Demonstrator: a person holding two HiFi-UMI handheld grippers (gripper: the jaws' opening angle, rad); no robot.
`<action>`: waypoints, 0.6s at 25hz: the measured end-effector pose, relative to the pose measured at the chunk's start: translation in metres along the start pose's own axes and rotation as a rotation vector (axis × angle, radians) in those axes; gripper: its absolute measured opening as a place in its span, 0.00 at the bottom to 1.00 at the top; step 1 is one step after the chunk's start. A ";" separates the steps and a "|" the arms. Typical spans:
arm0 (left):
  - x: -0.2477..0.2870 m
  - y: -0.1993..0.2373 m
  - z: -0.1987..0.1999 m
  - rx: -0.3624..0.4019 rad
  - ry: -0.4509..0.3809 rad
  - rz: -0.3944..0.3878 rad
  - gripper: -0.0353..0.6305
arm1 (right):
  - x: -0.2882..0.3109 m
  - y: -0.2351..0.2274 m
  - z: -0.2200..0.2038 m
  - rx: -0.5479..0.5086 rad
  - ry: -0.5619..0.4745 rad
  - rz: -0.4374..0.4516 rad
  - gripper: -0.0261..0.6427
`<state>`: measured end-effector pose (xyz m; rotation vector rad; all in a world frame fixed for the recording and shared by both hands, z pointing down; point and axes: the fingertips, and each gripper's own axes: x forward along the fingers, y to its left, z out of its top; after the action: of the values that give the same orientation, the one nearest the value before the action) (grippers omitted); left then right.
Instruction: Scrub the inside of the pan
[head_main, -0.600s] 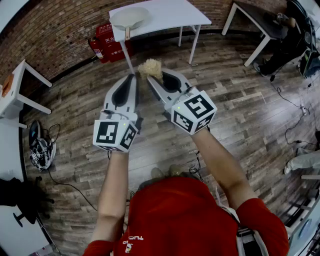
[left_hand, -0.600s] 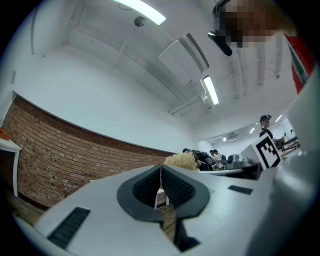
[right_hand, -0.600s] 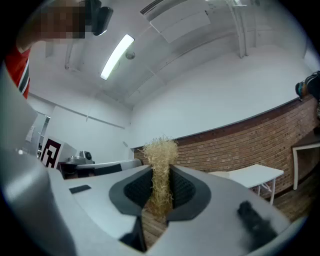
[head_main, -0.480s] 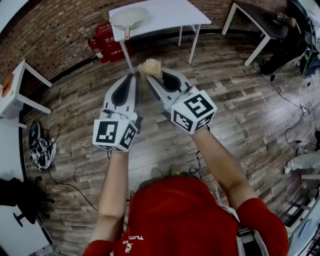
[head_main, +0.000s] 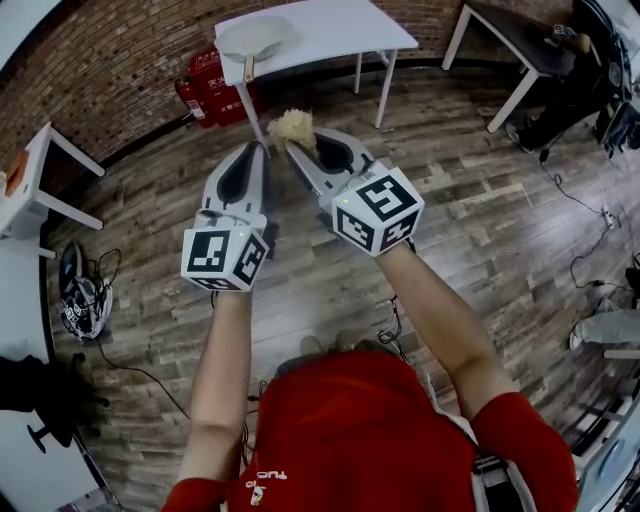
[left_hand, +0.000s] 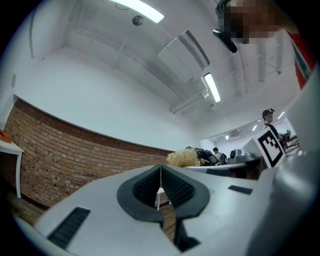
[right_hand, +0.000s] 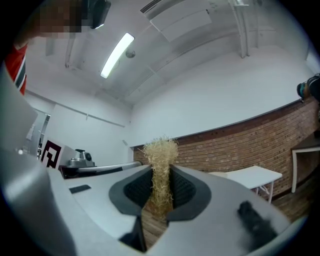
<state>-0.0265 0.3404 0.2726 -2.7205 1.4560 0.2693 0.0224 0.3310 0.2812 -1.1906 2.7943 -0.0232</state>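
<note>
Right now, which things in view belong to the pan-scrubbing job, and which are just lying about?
Part of the job:
- pan, on the white table, far from both grippers
- fibrous scrubber, clamped in the right gripper
- left gripper, shut and empty

Just lying about:
- red fire-extinguisher box by the brick wall
- helmet on the floor
- dark table at the far right

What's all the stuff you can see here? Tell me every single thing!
pan: one, pale grey, on the white table ahead
white table: one, white, by the brick wall
side table: one, white, far left
dark table: one, black top, upper right
red box: one, red, on the floor beside the white table
scrubber: one, straw yellow, pinched in the right tongs
left tongs: one, grey, shut on nothing
right tongs: one, grey, shut on the scrubber
person's shirt: one, red, bottom
</note>
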 end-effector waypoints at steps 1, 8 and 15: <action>0.002 0.000 0.000 0.002 0.001 0.005 0.08 | 0.000 -0.003 -0.001 -0.005 0.007 -0.002 0.17; 0.019 -0.011 -0.004 0.024 0.017 0.032 0.08 | -0.006 -0.022 -0.002 0.005 0.020 0.013 0.17; 0.030 -0.020 -0.008 0.051 0.023 0.072 0.08 | -0.014 -0.043 -0.007 0.014 0.027 0.033 0.17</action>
<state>0.0073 0.3254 0.2743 -2.6437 1.5473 0.2008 0.0620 0.3111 0.2914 -1.1501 2.8318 -0.0562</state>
